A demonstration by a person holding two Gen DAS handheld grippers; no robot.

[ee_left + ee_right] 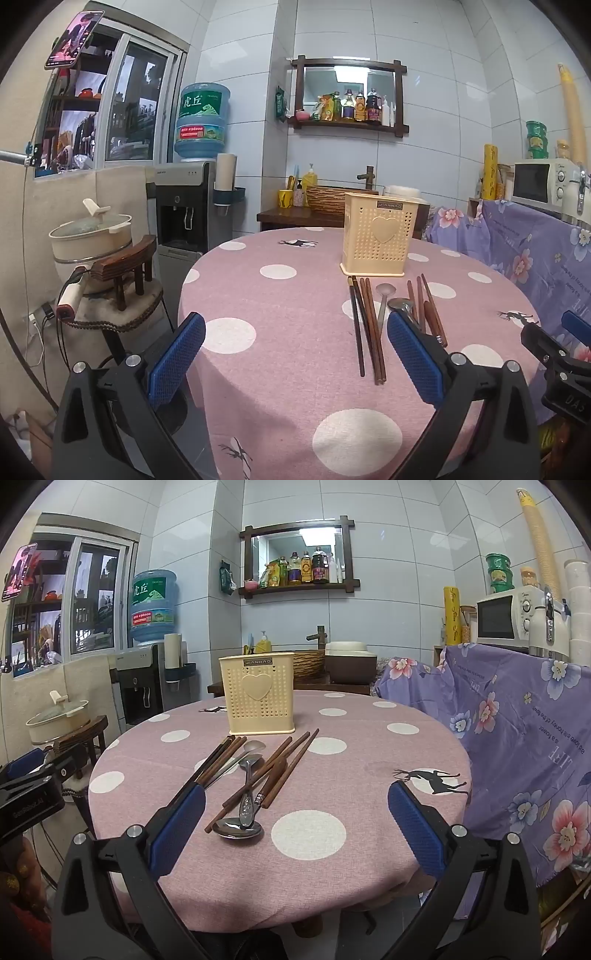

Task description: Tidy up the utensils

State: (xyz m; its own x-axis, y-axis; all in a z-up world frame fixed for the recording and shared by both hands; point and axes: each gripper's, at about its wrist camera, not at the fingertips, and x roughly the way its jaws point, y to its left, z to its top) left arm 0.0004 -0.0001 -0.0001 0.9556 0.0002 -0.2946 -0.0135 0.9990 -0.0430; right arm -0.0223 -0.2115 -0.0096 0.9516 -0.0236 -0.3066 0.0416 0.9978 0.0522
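Note:
A cream perforated utensil holder (380, 236) with a heart stands upright on the far side of the round pink table (288, 325); it also shows in the right wrist view (256, 698). In front of it lie several brown chopsticks (369, 328) (284, 764) and metal spoons (384, 295) (245, 812). My left gripper (295, 358) is open and empty, at the table's near left edge, its right finger beside the chopsticks. My right gripper (295, 834) is open and empty, held near the front edge, just short of the nearest spoon.
A purple floral cloth (517, 731) covers furniture at the right, with a microwave (506, 616) on it. A stool with a pot (92, 236) and a water dispenser (184, 206) stand to the left. A wooden sink counter (317, 679) is behind the table.

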